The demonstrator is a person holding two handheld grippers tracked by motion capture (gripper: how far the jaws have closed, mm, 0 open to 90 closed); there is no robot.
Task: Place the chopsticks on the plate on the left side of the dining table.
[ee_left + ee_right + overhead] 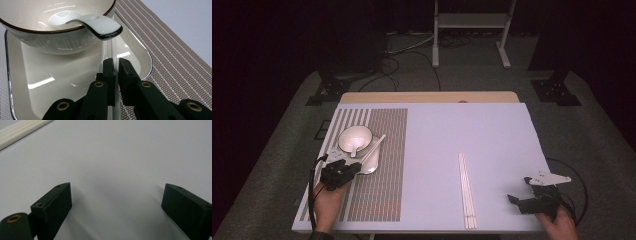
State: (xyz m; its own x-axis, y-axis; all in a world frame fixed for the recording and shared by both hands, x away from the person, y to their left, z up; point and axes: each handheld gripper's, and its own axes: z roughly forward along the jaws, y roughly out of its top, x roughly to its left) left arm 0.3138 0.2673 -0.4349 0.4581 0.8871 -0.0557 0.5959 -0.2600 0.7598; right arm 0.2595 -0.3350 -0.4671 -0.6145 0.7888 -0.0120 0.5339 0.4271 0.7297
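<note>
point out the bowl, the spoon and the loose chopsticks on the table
bowl (50, 15), left gripper view, on its inner wall
spoon (105, 26), left gripper view, on its handle end over the bowl's rim
chopsticks (467, 192), high view, midway along the bundle

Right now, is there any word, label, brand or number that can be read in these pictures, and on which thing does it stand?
None: no readable text stands anywhere.
The bowl, spoon, plate and chopsticks are plain.
The woven mat carries only stripes.
Both hand-held grippers, left and right, bear no marking.
</note>
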